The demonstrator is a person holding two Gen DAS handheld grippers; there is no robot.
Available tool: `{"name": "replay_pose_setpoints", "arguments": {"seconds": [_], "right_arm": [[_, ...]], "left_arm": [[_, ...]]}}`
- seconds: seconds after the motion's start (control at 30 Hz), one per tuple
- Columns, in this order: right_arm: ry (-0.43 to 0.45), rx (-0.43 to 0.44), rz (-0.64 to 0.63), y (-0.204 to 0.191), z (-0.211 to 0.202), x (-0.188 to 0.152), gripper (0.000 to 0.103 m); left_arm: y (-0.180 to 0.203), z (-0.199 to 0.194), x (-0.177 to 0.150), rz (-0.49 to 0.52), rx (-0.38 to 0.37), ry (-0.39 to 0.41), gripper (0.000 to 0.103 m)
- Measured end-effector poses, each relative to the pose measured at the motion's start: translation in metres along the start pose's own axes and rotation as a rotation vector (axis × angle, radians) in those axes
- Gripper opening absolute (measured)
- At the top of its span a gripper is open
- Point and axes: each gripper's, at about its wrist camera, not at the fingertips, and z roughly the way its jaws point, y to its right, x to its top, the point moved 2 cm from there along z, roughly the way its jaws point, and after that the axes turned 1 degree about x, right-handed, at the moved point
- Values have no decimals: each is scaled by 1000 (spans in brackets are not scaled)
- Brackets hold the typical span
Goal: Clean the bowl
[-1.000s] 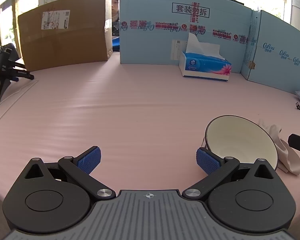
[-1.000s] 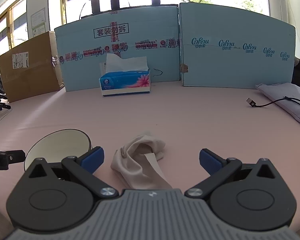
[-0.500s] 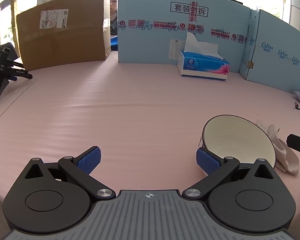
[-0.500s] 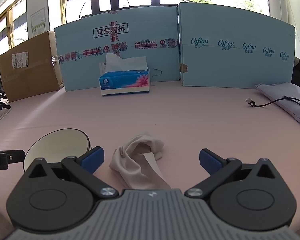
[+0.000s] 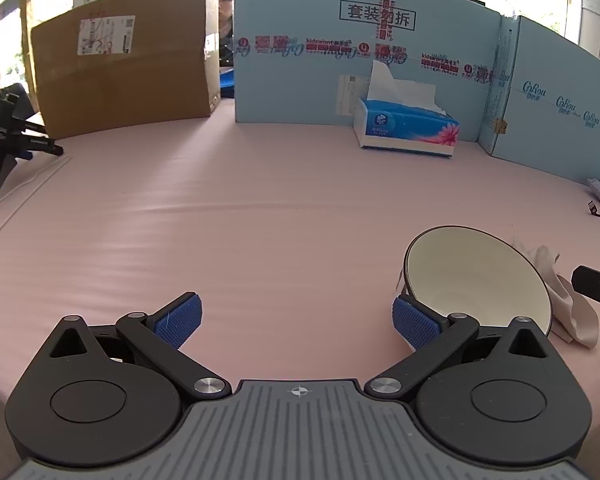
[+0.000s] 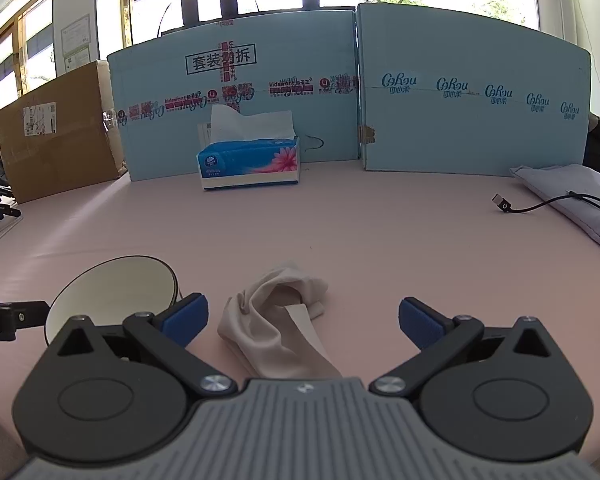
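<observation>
A white bowl (image 5: 476,276) with a dark rim sits on the pink table, just beyond my left gripper's right finger. My left gripper (image 5: 296,318) is open with nothing between its fingers. In the right wrist view the same bowl (image 6: 112,292) lies at the lower left, partly hidden behind the left finger. A crumpled beige cloth (image 6: 276,320) lies on the table, close in front of my right gripper (image 6: 303,320), which is open with the near end of the cloth between its blue pads. The cloth (image 5: 560,292) also shows to the right of the bowl.
A blue tissue box (image 6: 249,162) stands at the back before light-blue cardboard panels (image 6: 460,100). A brown cardboard box (image 5: 120,76) stands back left. A black cable (image 6: 516,207) and a grey pouch (image 6: 572,196) lie at the right. A person is partly visible behind the boxes.
The left wrist view has shifted slightly forward and right; the bowl sits a little higher and more to the left in it. The right gripper has barely moved.
</observation>
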Motion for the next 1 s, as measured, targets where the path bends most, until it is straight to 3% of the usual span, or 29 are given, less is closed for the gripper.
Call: {"name": "replay_pose_setpoints", "arguments": {"seconds": [1.0], "right_arm": [[-1, -3, -3, 1, 3, 2, 103]], "left_arm": [[1, 0, 0, 6, -5, -2, 103]]}}
